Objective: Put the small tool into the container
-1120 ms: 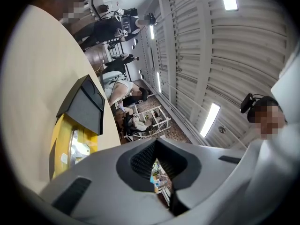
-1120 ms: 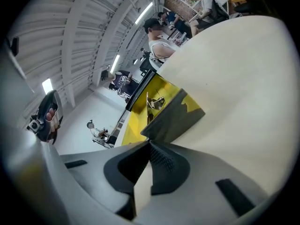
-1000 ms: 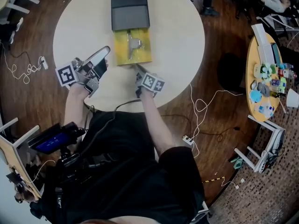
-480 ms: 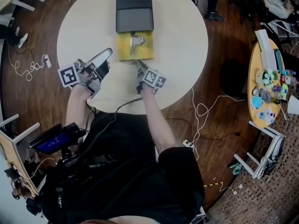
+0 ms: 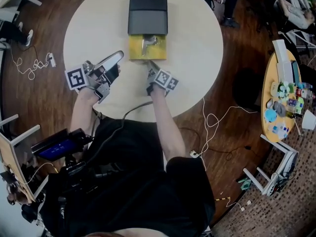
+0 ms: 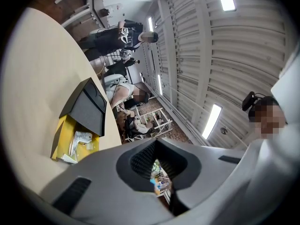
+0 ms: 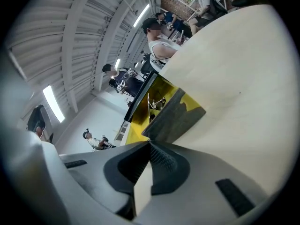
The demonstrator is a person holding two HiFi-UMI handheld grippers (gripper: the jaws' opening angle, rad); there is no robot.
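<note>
1. From the head view, the container (image 5: 136,53) sits at 12 o'clock on the round tabletop (image 5: 197,38). Its yellow tray is nearest the person and its dark lid (image 5: 147,15) is folded away behind.
2. The small metal implement (image 5: 148,43) lies inside the yellow tray, close to the lid's hinge edge.
3. The left tool (image 5: 117,56) is at 8 o'clock from the container and clear of it, with its white jaws pointing toward 2 o'clock.
4. The right tool (image 5: 152,67) is at 6 o'clock from the container, its tips at the tray's near edge. From above, what they are on cannot be made out.
5. The right gripper view fills that in. The right tool (image 7: 149,143) is clenched on the corner of a dark grey flap (image 7: 173,118), which runs from the tips to the yellow tray. A metal glint inside is the implement (image 7: 157,102).
6. The left gripper view shows the left tool (image 6: 157,142) clenched on nothing. Its tips meet, and only far-off clutter shows through the hollow behind the pads.
7. That same view gives the container (image 6: 61,135) from the side, at 9 o'clock in the frame. The lid (image 6: 86,107) stands raised at a slant over the tray, and the implement (image 6: 79,142) lies flat inside.
8. Only the gripper views show the ceiling lights and people beyond the tabletop.
</note>
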